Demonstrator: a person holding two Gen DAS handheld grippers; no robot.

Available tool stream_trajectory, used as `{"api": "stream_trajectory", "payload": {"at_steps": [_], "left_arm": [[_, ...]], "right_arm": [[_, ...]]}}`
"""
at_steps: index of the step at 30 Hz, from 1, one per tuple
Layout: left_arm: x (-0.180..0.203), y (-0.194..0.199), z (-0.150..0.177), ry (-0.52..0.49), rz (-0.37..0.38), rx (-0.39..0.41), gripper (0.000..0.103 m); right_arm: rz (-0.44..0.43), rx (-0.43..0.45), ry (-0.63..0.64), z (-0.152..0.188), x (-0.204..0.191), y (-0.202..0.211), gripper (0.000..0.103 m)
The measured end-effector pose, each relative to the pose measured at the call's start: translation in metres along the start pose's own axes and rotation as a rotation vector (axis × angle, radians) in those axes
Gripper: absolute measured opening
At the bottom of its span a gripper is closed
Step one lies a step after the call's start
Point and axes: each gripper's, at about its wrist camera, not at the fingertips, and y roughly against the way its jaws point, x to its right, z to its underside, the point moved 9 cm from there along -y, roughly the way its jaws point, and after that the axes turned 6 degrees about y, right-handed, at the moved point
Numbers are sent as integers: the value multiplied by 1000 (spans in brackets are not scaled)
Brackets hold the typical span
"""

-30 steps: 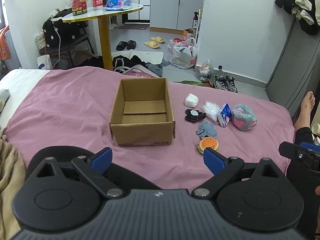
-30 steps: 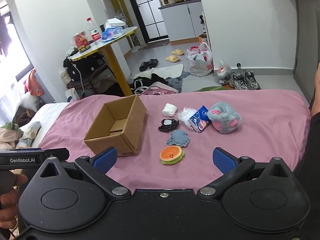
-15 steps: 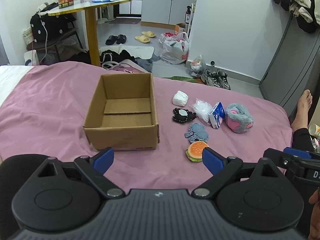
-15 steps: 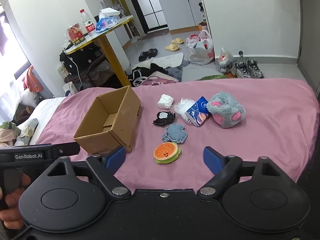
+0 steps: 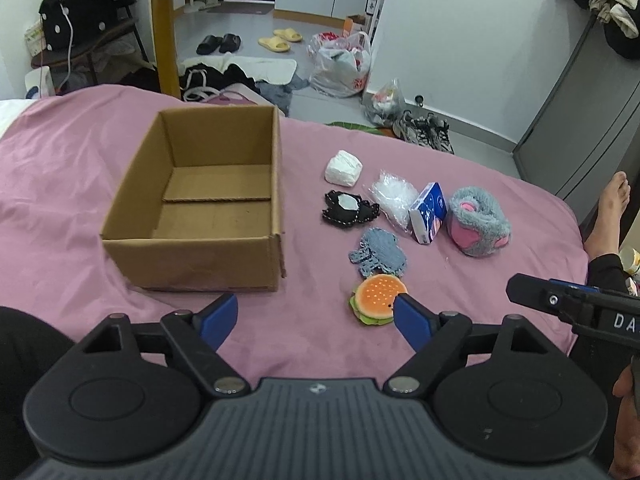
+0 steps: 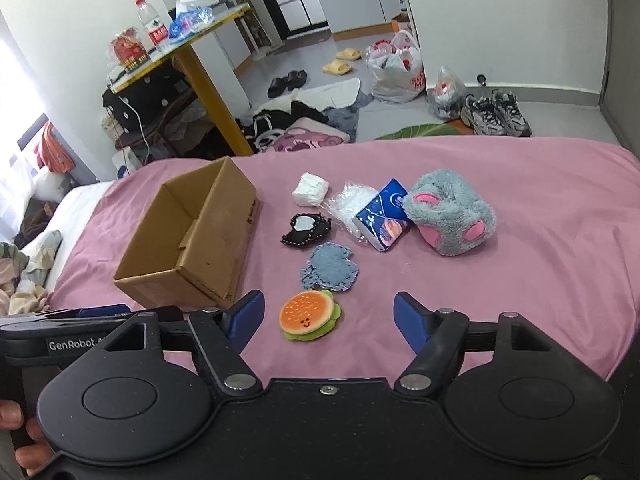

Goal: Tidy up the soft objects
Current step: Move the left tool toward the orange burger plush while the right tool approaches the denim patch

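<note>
Both grippers have come in lower and closer over the last second, and the box and toys now loom larger in each view. Left gripper (image 5: 316, 320) hangs just above the pink bedspread (image 5: 72, 184), jaws wide apart and gripping nothing; its right fingertip (image 5: 412, 322) overlaps the near edge of the burger plush (image 5: 374, 298), though whether it actually touches is hard to call from this angle. Right gripper (image 6: 326, 318) is likewise spread open and empty, with that same burger plush (image 6: 310, 314) sitting between its blue pads, nearer the left one.

Moving up the bed: just beyond the burger lies a flat blue-grey felt piece (image 6: 330, 267), then a black felt patch with a pale centre (image 6: 306, 230). Right of those, a crinkly clear bag (image 6: 352, 204) leans against a blue tissue packet (image 6: 384, 220), and beside that rests a fluffy grey plush with pink pads (image 6: 452, 216). Farthest of the group is a small white bundle (image 6: 310, 189).

The open cardboard box (image 5: 200, 256) stands to the left of the whole cluster, empty inside, flaps lying flat on its floor. A bare foot (image 5: 608, 216) shows at the bed's right edge.
</note>
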Motion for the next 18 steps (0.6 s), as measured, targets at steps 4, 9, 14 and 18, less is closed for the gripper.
{"api": "stream_trajectory", "payload": {"at_steps": [4,9,14,18], "left_arm": [[5,-19,1,10,5,-33,83],[12,-40,3,3,4,-59,83],[23,-61,6,-18,0,-85,83],[31,-79,10,-30,-3,-115,83]], "right_arm": [[-10,-23,3,-5,6,-12,68],[-22,-57,5,-10,12,-29,66],[-43,-86,-9,-12,19,-45,64],[-62,-111,-11,-15,21,-59,61]]}}
